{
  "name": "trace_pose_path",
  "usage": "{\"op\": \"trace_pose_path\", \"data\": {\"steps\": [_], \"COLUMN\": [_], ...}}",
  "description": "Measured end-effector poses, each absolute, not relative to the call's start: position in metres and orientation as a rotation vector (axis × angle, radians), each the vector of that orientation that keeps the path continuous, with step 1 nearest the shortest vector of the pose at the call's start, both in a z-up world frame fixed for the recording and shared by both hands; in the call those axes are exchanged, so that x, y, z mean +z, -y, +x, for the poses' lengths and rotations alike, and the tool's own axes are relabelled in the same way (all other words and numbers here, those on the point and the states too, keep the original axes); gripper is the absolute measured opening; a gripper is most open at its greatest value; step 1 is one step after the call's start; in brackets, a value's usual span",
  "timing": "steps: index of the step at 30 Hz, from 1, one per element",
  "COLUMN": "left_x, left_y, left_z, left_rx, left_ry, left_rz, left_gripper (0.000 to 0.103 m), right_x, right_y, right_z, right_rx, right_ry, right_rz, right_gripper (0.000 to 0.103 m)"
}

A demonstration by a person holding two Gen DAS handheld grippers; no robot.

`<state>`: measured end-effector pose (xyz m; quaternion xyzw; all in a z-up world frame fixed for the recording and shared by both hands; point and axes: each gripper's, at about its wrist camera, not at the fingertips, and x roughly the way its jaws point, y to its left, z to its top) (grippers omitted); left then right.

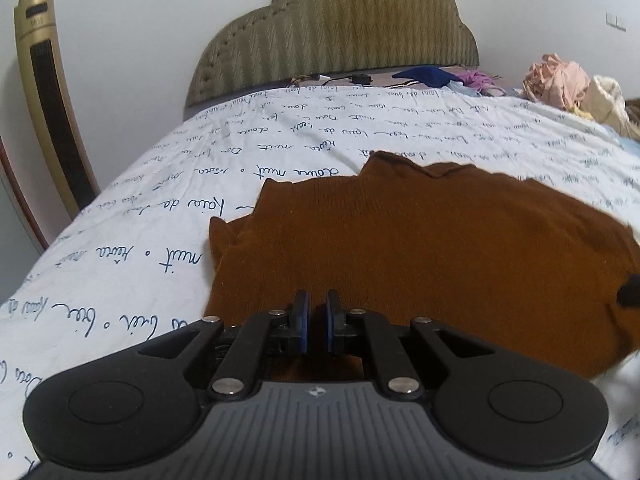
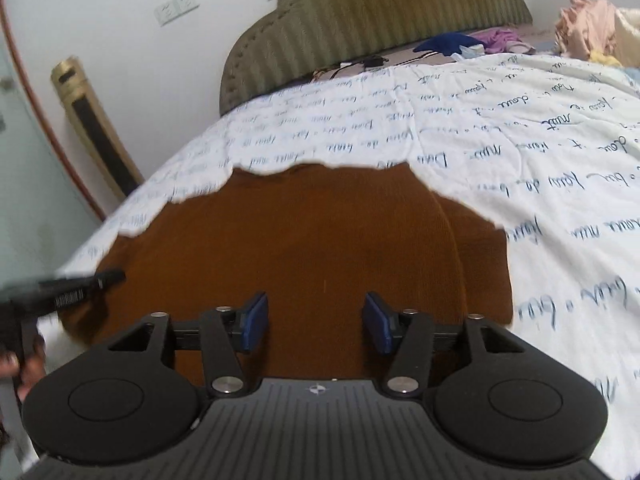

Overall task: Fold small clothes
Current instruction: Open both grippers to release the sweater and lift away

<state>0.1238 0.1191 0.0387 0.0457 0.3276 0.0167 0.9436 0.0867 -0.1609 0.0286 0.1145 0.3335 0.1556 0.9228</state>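
A brown knit garment lies spread on the white bedsheet with blue script. My left gripper is at the garment's near edge with its blue pads nearly together; brown cloth shows under the jaws, so it looks shut on the garment's near edge. In the right wrist view the same garment fills the middle. My right gripper is open, low over the garment, with nothing between its pads. The left gripper shows at the left edge there, on the garment's left side.
A padded olive headboard stands at the far end of the bed. A pile of other clothes lies at the far right. Cables and a dark blue cloth lie near the headboard. A gold tower fan stands left of the bed.
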Motion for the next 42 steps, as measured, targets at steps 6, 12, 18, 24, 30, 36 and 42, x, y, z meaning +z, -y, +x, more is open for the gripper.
{"op": "trace_pose_path", "data": {"steps": [6,12,18,24,30,36,42], "left_x": [0.039,0.051,0.065,0.064,0.055,0.048,0.048], "left_y": [-0.124,-0.152,-0.205,-0.233,-0.232,-0.217,-0.222], "left_z": [0.118,0.107,0.116,0.140,0.149,0.156,0.166], "left_rx": [0.033,0.046,0.144,0.234,0.233,0.215,0.220], "left_ry": [-0.669,-0.669,-0.690,-0.711,-0.721,-0.731,-0.733], "left_rz": [0.081,0.056,0.027,0.047,0.034,0.071,0.066], "left_gripper": [0.008,0.009,0.009,0.009,0.009,0.010,0.010], "right_x": [0.023,0.048,0.068,0.077,0.071,0.037,0.051], "right_y": [0.159,0.138,0.084,0.012,-0.039,-0.060,-0.063], "right_z": [0.090,0.072,0.065,0.067,0.074,0.092,0.075], "right_rx": [0.304,0.392,0.596,0.738,0.759,0.722,0.730], "right_ry": [-0.699,-0.627,-0.638,-0.644,-0.672,-0.759,-0.730], "right_rz": [0.272,0.244,0.252,0.197,0.117,0.084,0.071], "right_gripper": [0.063,0.063,0.063,0.064,0.064,0.068,0.070]}}
